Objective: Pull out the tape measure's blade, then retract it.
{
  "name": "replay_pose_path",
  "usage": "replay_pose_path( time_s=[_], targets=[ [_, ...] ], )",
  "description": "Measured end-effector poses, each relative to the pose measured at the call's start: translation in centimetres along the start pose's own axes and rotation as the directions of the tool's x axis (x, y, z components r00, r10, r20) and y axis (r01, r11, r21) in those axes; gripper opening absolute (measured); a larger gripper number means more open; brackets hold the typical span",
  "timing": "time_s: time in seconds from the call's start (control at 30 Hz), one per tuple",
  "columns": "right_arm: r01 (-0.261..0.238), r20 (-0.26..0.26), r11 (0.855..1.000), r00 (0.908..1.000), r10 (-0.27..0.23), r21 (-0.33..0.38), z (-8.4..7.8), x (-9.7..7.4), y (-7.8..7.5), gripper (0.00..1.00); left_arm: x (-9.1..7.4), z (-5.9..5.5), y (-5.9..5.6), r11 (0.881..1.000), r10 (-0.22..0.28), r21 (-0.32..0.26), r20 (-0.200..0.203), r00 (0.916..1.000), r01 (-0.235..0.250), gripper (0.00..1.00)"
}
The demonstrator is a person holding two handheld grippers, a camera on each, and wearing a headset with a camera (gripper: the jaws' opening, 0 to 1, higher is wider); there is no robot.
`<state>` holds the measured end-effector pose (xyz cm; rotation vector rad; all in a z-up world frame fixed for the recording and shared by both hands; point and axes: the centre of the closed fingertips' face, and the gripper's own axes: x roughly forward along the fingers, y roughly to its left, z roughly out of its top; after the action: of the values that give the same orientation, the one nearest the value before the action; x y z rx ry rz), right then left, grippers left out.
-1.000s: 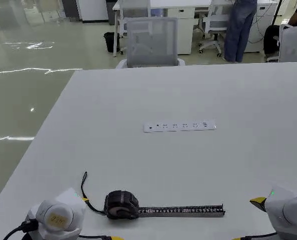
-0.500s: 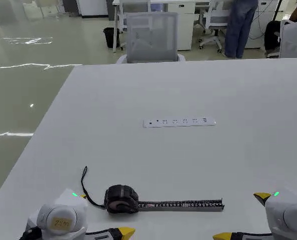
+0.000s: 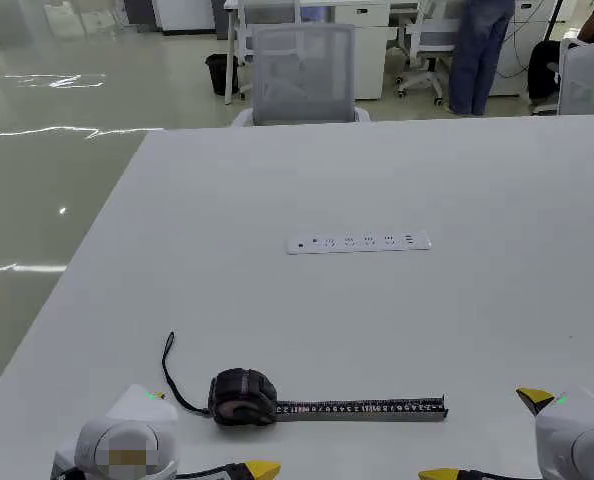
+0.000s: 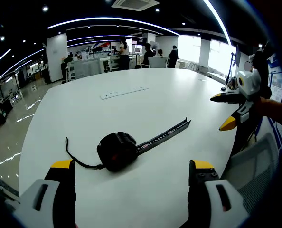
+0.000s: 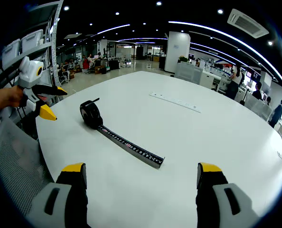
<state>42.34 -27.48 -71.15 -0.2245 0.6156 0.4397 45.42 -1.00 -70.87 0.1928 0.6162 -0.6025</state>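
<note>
Left hand-held gripper (image 4: 131, 165), right hand-held gripper (image 5: 142, 167) agape; tape measure (image 3: 242, 397) blade (image 3: 362, 408) extended.

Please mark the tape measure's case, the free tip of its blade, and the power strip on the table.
tape measure case (image 3: 242, 397), head view, middle of the black housing.
blade tip (image 3: 439, 406), head view, free end of the pulled-out blade.
power strip (image 3: 359, 242), head view, middle of its top face.
</note>
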Motion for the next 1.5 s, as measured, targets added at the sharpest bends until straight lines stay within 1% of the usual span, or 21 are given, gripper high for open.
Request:
replay_pose_path(
  time_s=[0.1,0.17,0.23,0.37,0.43,0.5,0.57,0.67,0.8,0.9,0.97,1.03,1.1,1.23,1.37,1.4,1.5],
  targets=[
    [0.013,0.009,1.0,0.9999,-0.013,0.016,0.0,0.0,0.0,0.99,0.0,-0.1,-0.1,1.0,0.011,-0.009,0.001,0.9999,-0.011,0.99],
    [0.017,0.021,0.999,0.9996,-0.018,0.032,0.1,-0.1,0.2,1.0,-0.1,-0.1,-0.2,1.0,0.027,-0.017,0.005,0.9996,-0.027,0.99],
    [0.018,0.031,0.999,0.9993,-0.019,0.041,0.3,-0.1,0.5,1.0,-0.1,-0.1,-0.3,0.999,0.033,-0.026,0.012,0.9994,-0.032,0.99],
    [0.022,0.03,0.999,0.9993,-0.023,0.049,0.3,-0.1,0.8,1.0,-0.3,-0.2,-0.3,0.998,0.06,-0.036,0.019,0.998,-0.059,0.99],
    [0.015,0.032,0.998,0.9994,-0.017,0.055,0.3,-0.1,1.1,1.0,-0.4,-0.2,-0.3,0.996,0.074,-0.048,0.028,0.9969,-0.072,0.99],
    [0.02,0.035,0.998,0.9992,-0.022,0.06,0.5,-0.2,1.1,1.0,-0.4,-0.3,-0.4,0.995,0.082,-0.058,0.026,0.9963,-0.08,0.99],
    [0.027,0.037,0.998,0.9989,-0.029,0.062,0.5,-0.3,1.1,1.0,-0.5,-0.3,-0.6,0.994,0.094,-0.055,0.026,0.9953,-0.092,0.99],
    [0.028,0.041,0.997,0.9987,-0.031,0.073,0.6,-0.3,1.3,1.0,-0.5,-0.4,-0.9,0.994,0.089,-0.073,0.029,0.9956,-0.087,0.99],
    [0.033,0.031,0.997,0.9989,-0.036,0.074,0.4,-0.3,1.4,1.0,-0.5,-0.4,-1.0,0.994,0.093,-0.066,0.025,0.9953,-0.091,0.99],
    [0.044,0.037,0.996,0.9982,-0.047,0.077,0.4,-0.5,1.4,1.0,-0.5,-0.1,-1.0,0.992,0.099,-0.081,0.04,0.9942,-0.096,0.99],
    [0.045,0.038,0.996,0.9981,-0.048,0.078,0.4,-0.5,1.4,1.0,-0.5,0.0,-1.0,0.992,0.102,-0.084,0.04,0.994,-0.098,0.99],
    [0.049,0.03,0.995,0.9982,-0.051,0.083,0.1,-0.5,1.3,1.0,-0.5,0.0,-1.0,0.99,0.106,-0.095,0.044,0.9934,-0.101,0.99],
    [0.053,0.031,0.994,0.998,-0.056,0.1,0.0,-0.6,1.3,1.0,-0.5,0.1,-0.9,0.988,0.118,-0.101,0.043,0.9921,-0.113,0.99],
    [0.056,0.031,0.993,0.9977,-0.059,0.103,-0.1,-0.6,1.3,1.0,-0.3,0.0,-0.9,0.986,0.135,-0.102,0.025,0.9906,-0.132,0.99],
    [0.063,0.038,0.994,0.9971,-0.067,0.095,0.0,-0.6,1.3,0.98,-0.2,0.1,-0.9,0.982,0.152,-0.117,0.027,0.988,-0.148,0.99],
    [0.062,0.04,0.993,0.997,-0.066,0.096,0.0,-0.6,1.3,0.98,-0.2,0.2,-0.8,0.979,0.162,-0.131,0.032,0.9863,-0.157,0.99],
    [0.064,0.049,0.994,0.9965,-0.068,0.091,0.1,-0.5,1.3,0.97,0.0,0.4,-0.6,0.974,0.186,-0.14,0.041,0.9817,-0.178,0.99]
  ],
)
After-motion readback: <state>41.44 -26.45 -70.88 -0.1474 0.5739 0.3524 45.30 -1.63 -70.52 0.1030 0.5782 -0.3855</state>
